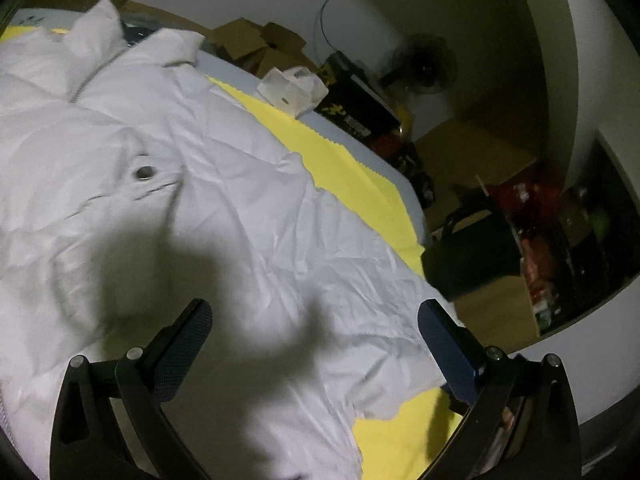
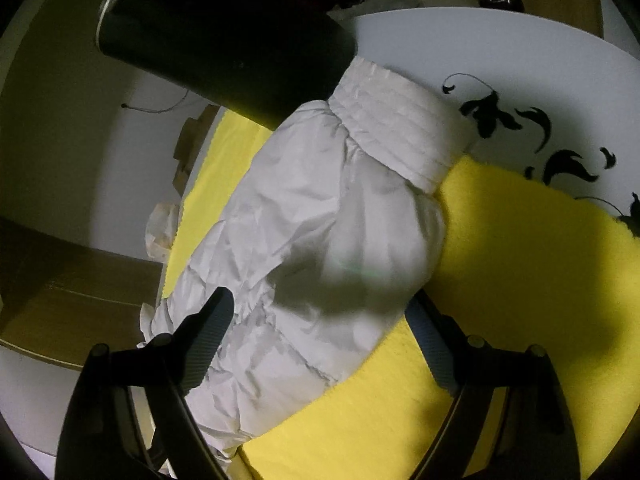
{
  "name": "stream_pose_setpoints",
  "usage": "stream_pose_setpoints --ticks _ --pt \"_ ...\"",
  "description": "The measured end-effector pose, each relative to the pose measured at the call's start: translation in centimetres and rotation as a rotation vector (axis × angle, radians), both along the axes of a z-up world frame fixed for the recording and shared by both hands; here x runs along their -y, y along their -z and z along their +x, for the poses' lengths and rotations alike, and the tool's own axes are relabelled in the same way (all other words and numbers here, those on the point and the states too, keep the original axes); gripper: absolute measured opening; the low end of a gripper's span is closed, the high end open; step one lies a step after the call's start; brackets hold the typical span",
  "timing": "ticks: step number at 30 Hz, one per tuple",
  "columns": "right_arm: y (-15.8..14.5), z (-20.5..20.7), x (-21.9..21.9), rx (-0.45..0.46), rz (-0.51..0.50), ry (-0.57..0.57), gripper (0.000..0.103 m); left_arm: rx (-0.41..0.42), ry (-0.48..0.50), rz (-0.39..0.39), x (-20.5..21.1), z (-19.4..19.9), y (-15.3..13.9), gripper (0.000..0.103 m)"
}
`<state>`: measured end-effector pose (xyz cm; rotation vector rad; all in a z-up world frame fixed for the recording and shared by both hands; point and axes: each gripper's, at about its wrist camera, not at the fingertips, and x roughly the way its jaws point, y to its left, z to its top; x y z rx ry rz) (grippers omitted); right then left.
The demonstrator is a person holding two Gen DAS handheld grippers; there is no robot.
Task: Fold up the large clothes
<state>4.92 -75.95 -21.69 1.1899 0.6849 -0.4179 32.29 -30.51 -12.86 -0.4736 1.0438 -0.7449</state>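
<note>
Step in hand: approach for the first fold. The white jacket [image 1: 160, 168] lies spread on the yellow cloth [image 1: 332, 152]. Left gripper [image 1: 314, 344] and right gripper [image 2: 320, 340] hover released, grasping nothing. Next: grip the sleeve [image 2: 304, 220]. Only the right view shows its cuff [image 2: 400, 128]; only the left shows the collar [image 1: 120, 40].

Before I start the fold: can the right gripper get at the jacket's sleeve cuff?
Probably yes. The right gripper stands open over the white jacket's sleeve, and the cuff lies bare ahead of its fingers; only a dark cylinder sits beside it.
</note>
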Motion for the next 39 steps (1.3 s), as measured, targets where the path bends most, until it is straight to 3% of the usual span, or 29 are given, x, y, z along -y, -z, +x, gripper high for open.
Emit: stream_pose_setpoints --ticks 7,9,13,15,17,20,25,29,34,36,39 --pt "0.1 2.6 0.8 0.012 0.013 0.021 0.084 -0.002 0.046 0.015 4.2 2.3 2.1 0.102" --pt "0.1 3.2 0.9 -0.001 -0.005 0.025 0.07 -0.002 0.048 0.02 4.7 2.6 2.6 0.102" --pt "0.7 3.7 1.6 -0.001 -0.008 0.052 0.053 -0.003 0.034 0.019 5.0 3.0 3.1 0.102" --pt "0.8 3.9 2.0 -0.013 -0.017 0.057 0.034 0.025 0.034 0.012 5.2 3.2 2.9 0.101" --pt "1.1 4.3 2.1 -0.012 -0.018 0.049 0.026 0.019 0.047 -0.005 5.5 3.3 3.0 0.1" --pt "1.0 4.5 2.0 0.004 -0.035 0.042 0.016 -0.066 0.056 0.003 6.0 3.9 4.7 0.095" --pt "-0.3 4.2 1.8 0.073 -0.056 0.033 0.009 -0.058 0.085 0.048 6.6 3.9 5.7 0.095" --pt "-3.3 4.0 0.8 0.135 -0.098 0.031 0.009 -0.083 0.09 0.053 7.0 4.2 5.6 0.101" --pt "-9.4 4.5 -1.8 0.206 -0.218 0.002 0.008 -0.069 0.097 0.079 7.7 4.4 5.4 0.102" --pt "-12.2 5.2 -3.5 0.212 -0.279 -0.016 0.008 -0.09 0.09 0.044 6.9 4.3 5.0 0.095" --pt "-16.2 6.5 -6.7 0.218 -0.376 -0.057 0.008 -0.109 0.065 -0.045 3.7 3.0 2.9 0.095"
